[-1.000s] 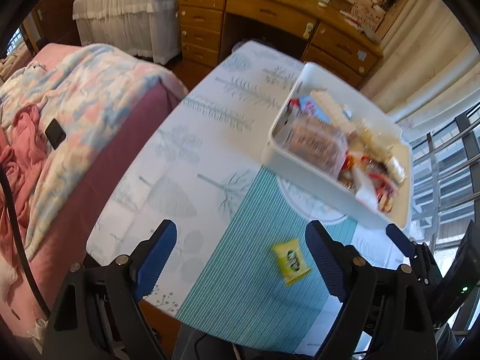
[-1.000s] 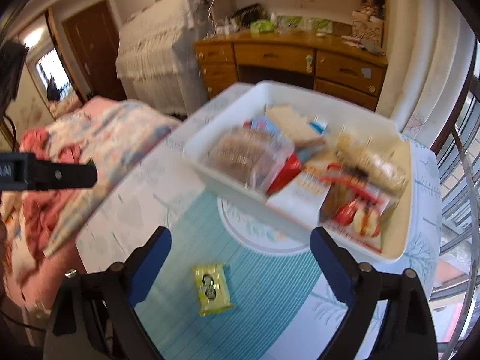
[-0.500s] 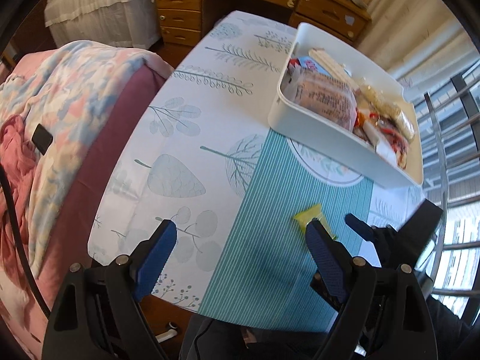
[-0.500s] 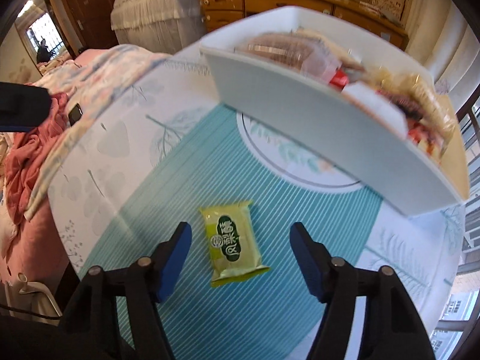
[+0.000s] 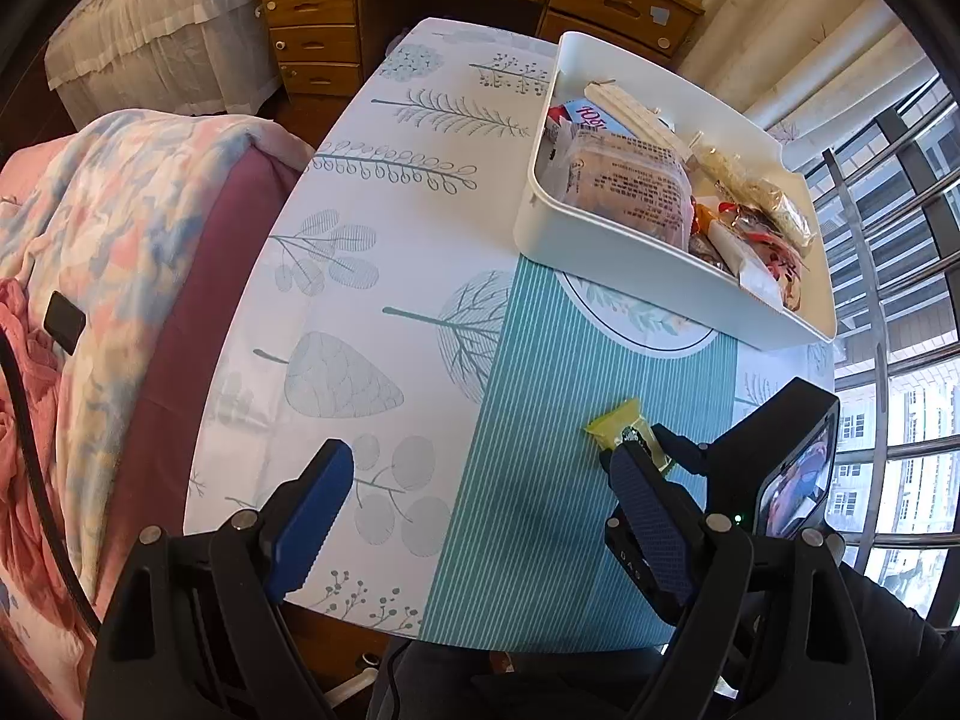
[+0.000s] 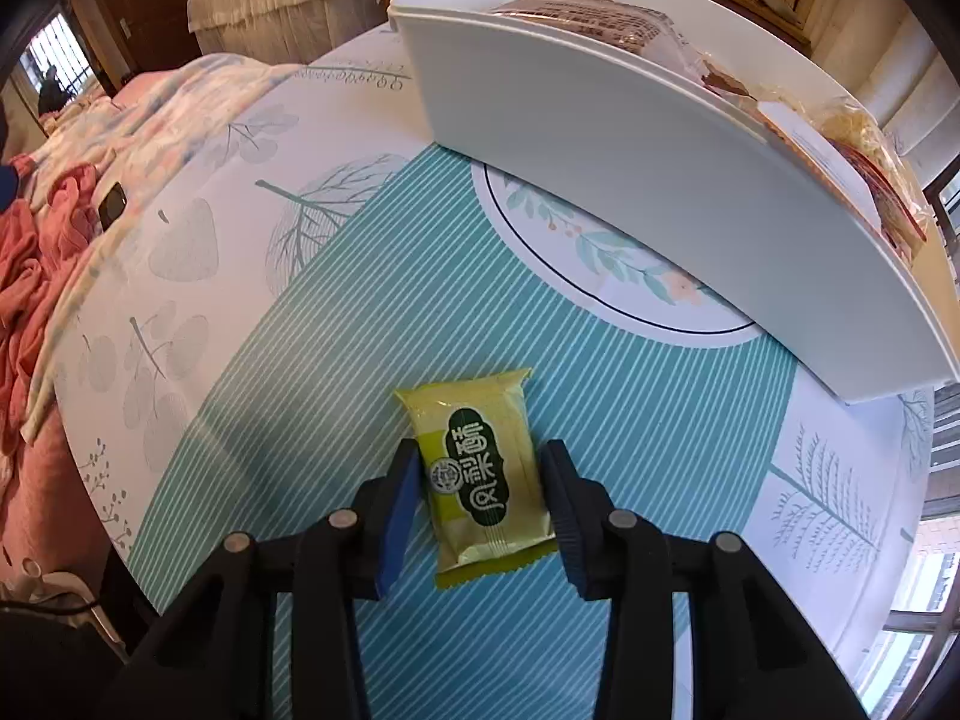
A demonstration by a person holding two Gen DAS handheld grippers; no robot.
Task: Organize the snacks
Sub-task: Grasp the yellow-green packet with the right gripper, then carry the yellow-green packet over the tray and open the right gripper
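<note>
Low in the middle of the right wrist view, the right gripper (image 6: 480,498) straddles a small flat yellow-green foil snack packet with a dark green label (image 6: 483,471), which lies on the teal striped runner of the table (image 6: 630,420); its jaws are closing, one blue pad at each long edge of the packet, and whether they already press on it cannot be told. Coming at the two long sides makes sense, since that is the packet's narrow dimension and a flat wrapper gives little else to pinch. The packet's long axis runs from the bottom of the frame toward the top, tilted slightly leftward, with one crimped end toward the camera and the other pointing toward the white rectangular plastic bin (image 6: 660,168) at upper right, which is already crowded with wrapped snacks and is probably where this one belongs. In the left wrist view the left gripper (image 5: 480,516) hangs over the table's near edge at the bottom of the frame, jaws wide with nothing between them, likely just waiting
</note>
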